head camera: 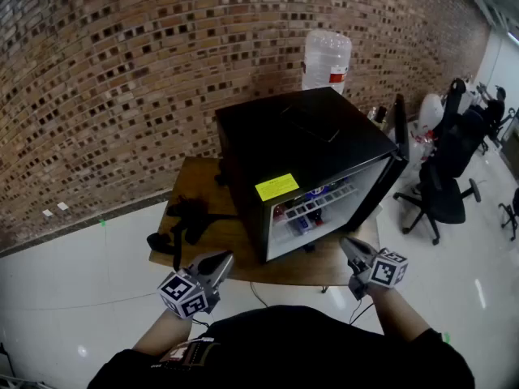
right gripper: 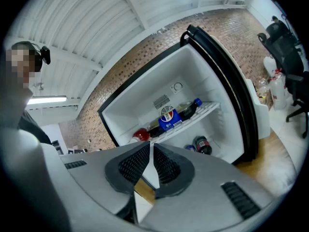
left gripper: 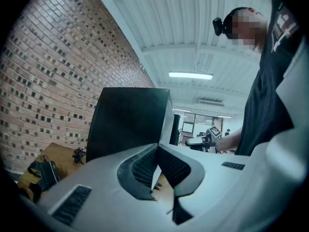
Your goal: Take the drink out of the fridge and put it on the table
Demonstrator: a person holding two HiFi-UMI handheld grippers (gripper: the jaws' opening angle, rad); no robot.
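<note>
Left gripper (left gripper: 157,149): jaws closed tip to tip, nothing between them. Right gripper (right gripper: 150,146): jaws drawn all but together, a thin slit at most, nothing in it. Both carry nothing. In the head view both hover low in front of the table's near edge, left one off the fridge's left front corner, right one just below the open door, neither touching anything. Right gripper aims straight into the cabinet. Fridge (head camera: 308,144): small, black, sits on the wooden table (head camera: 195,177); door (head camera: 381,193) swung wide to the right, white interior exposed. Drinks all inside: a dark bottle with a blue label (right gripper: 171,117) lies on its side on the wire shelf, a red-capped one (right gripper: 141,135) beside it on the same shelf, another bottle (right gripper: 202,145) down on the cabinet floor. Which one is meant, cannot say. Black tools or cables (head camera: 186,217) lie on the table left of the fridge; bare wood shows in front of it and at the left. Progress, as judged: door opening looks done; nothing has been reached for or grasped. Left to do: spread the right jaws, reach in, take a bottle, draw it out, set it on the bare wood.
</note>
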